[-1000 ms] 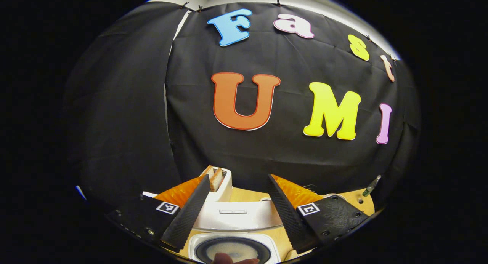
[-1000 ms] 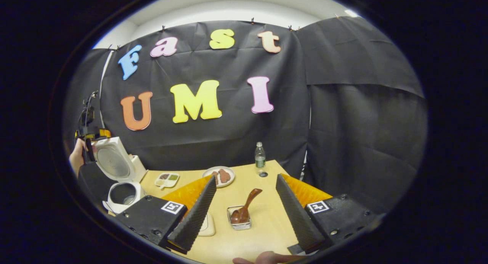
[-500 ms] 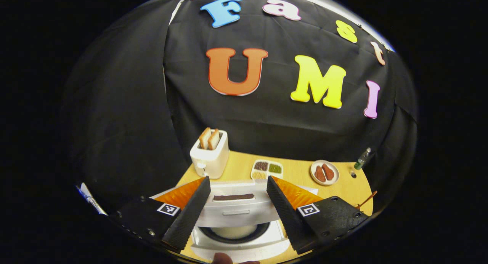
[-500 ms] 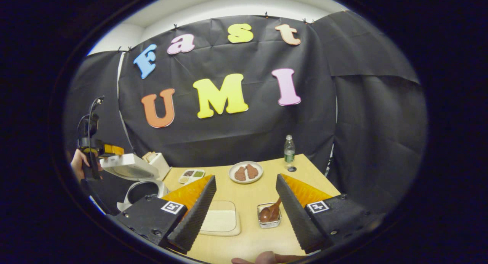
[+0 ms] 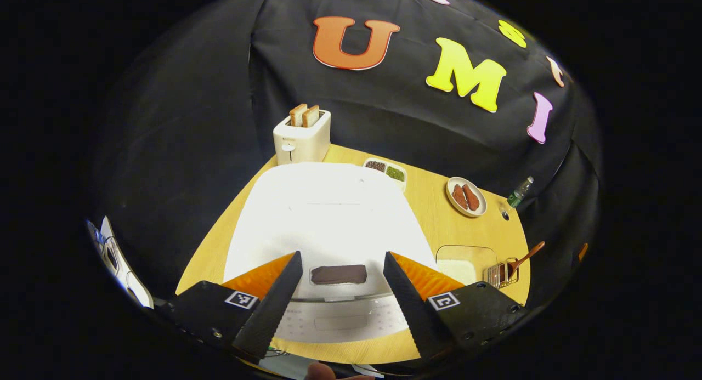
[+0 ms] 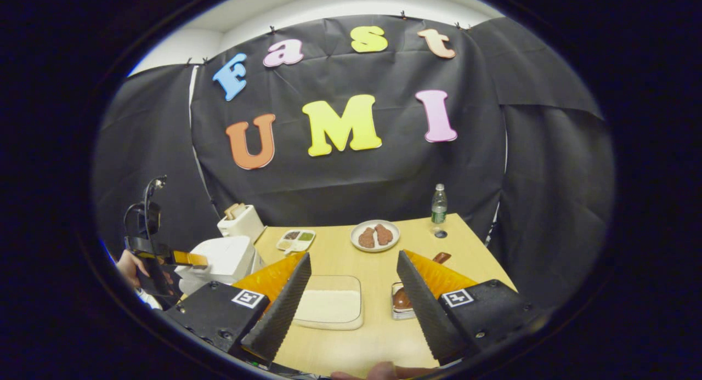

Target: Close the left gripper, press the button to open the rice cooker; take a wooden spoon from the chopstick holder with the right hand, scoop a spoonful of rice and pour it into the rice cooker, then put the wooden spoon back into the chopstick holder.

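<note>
While the left gripper (image 5: 340, 298) hangs over the closed cooker (image 5: 329, 226), its fingers stand apart, touching nothing. Far right, the spoon (image 5: 524, 256) leans in the holder (image 5: 496, 273), beside the rice tray (image 5: 466, 259). Seen from the right gripper (image 6: 354, 300), fingers apart, tray (image 6: 332, 306) and holder (image 6: 400, 303) lie between them, cooker (image 6: 219, 259) far left.

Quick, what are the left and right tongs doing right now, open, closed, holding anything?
Left tongs: open, holding nothing, above the closed rice cooker.
Right tongs: open, holding nothing, above the table.
</note>
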`<act>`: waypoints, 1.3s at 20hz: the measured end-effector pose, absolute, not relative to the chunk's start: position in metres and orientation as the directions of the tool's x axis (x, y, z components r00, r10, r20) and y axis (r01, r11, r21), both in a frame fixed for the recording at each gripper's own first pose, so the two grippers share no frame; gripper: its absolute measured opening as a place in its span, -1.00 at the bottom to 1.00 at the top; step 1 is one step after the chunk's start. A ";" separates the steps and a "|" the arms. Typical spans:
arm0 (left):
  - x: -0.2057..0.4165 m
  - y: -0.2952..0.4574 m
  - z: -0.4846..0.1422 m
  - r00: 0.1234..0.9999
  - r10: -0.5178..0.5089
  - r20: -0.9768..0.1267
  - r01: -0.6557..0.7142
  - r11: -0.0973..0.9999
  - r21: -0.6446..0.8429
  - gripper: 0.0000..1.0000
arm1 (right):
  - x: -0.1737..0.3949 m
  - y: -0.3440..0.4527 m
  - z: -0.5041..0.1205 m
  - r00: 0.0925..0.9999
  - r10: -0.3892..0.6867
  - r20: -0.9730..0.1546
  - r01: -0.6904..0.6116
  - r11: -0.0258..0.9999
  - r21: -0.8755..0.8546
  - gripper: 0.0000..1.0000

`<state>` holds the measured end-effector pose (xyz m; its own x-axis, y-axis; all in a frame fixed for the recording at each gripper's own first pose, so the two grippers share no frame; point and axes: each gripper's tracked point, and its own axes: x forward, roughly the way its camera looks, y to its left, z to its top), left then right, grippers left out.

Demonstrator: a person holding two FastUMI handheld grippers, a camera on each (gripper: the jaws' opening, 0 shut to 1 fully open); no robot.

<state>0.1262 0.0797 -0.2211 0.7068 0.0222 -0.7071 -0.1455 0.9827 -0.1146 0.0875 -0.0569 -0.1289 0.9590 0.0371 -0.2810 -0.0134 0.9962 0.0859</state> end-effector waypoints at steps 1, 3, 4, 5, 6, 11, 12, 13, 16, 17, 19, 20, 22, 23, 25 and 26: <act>0.125 0.079 -0.224 0.699 0.017 -0.715 -0.145 0.982 -0.119 0.94 | 0.086 -0.056 -0.129 0.958 0.036 -0.283 -0.012 0.996 0.086 1.00; 0.125 0.078 -0.233 0.676 0.006 -0.737 -0.144 0.982 -0.124 0.94 | 0.083 -0.054 -0.133 0.955 0.037 -0.293 -0.011 0.996 0.089 1.00; 0.125 0.079 -0.233 0.669 0.004 -0.743 -0.143 0.982 -0.123 0.94 | 0.082 -0.055 -0.135 0.954 0.036 -0.297 -0.009 0.996 0.091 1.00; 0.125 0.079 -0.235 0.662 0.002 -0.750 -0.142 0.982 -0.123 0.94 | 0.081 -0.055 -0.135 0.954 0.035 -0.298 -0.007 0.995 0.095 1.00; 0.125 0.080 -0.238 0.649 0.000 -0.760 -0.149 0.981 -0.127 0.93 | 0.081 -0.053 -0.137 0.953 0.038 -0.302 -0.008 0.995 0.100 1.00; 0.123 0.084 -0.245 0.625 0.015 -0.781 -0.177 0.977 -0.122 0.94 | 0.084 -0.052 -0.146 0.944 0.050 -0.326 -0.008 0.992 0.129 1.00; 0.121 0.084 -0.246 0.626 0.026 -0.779 -0.167 0.981 -0.101 0.94 | 0.085 -0.053 -0.150 0.942 0.053 -0.332 -0.009 0.991 0.135 1.00; 0.120 0.085 -0.248 0.632 0.041 -0.774 -0.152 0.986 -0.071 0.94 | 0.086 -0.052 -0.152 0.940 0.059 -0.335 -0.012 0.990 0.142 1.00; 0.120 0.086 -0.251 0.653 0.074 -0.754 -0.129 0.992 -0.015 0.96 | 0.089 -0.051 -0.154 0.938 0.077 -0.339 -0.027 0.988 0.152 1.00; 0.121 0.086 -0.251 0.652 0.068 -0.755 -0.142 0.989 -0.033 0.96 | 0.091 -0.051 -0.154 0.937 0.086 -0.338 -0.034 0.987 0.157 1.00; 0.118 0.085 -0.252 0.655 0.061 -0.754 -0.134 0.990 -0.036 0.96 | 0.093 -0.050 -0.157 0.935 0.106 -0.340 -0.049 0.984 0.172 1.00; 0.117 0.085 -0.252 0.657 0.063 -0.751 -0.132 0.991 -0.032 0.96 | 0.094 -0.049 -0.159 0.932 0.117 -0.343 -0.056 0.982 0.181 1.00; 0.121 0.087 -0.250 0.667 0.078 -0.741 -0.153 0.988 -0.033 0.96 | 0.095 -0.047 -0.161 0.927 0.140 -0.347 -0.071 0.976 0.204 0.99; 0.126 0.087 -0.248 0.684 0.097 -0.723 -0.166 0.986 -0.025 0.96 | 0.095 -0.046 -0.162 0.925 0.152 -0.348 -0.081 0.974 0.210 1.00; 0.126 0.086 -0.250 0.684 0.118 -0.720 -0.152 0.988 0.018 0.89 | 0.096 -0.044 -0.161 0.921 0.171 -0.350 -0.101 0.973 0.209 1.00; 0.126 0.087 -0.249 0.684 0.126 -0.718 -0.147 0.989 0.032 0.92 | 0.097 -0.044 -0.159 0.921 0.178 -0.347 -0.111 0.973 0.203 1.00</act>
<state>0.1261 0.0865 -0.2487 0.6843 0.1256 -0.7183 -0.1473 0.9886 0.0324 0.0966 -0.0435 -0.1588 0.9207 0.1777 -0.3475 -0.1112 0.9728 0.2030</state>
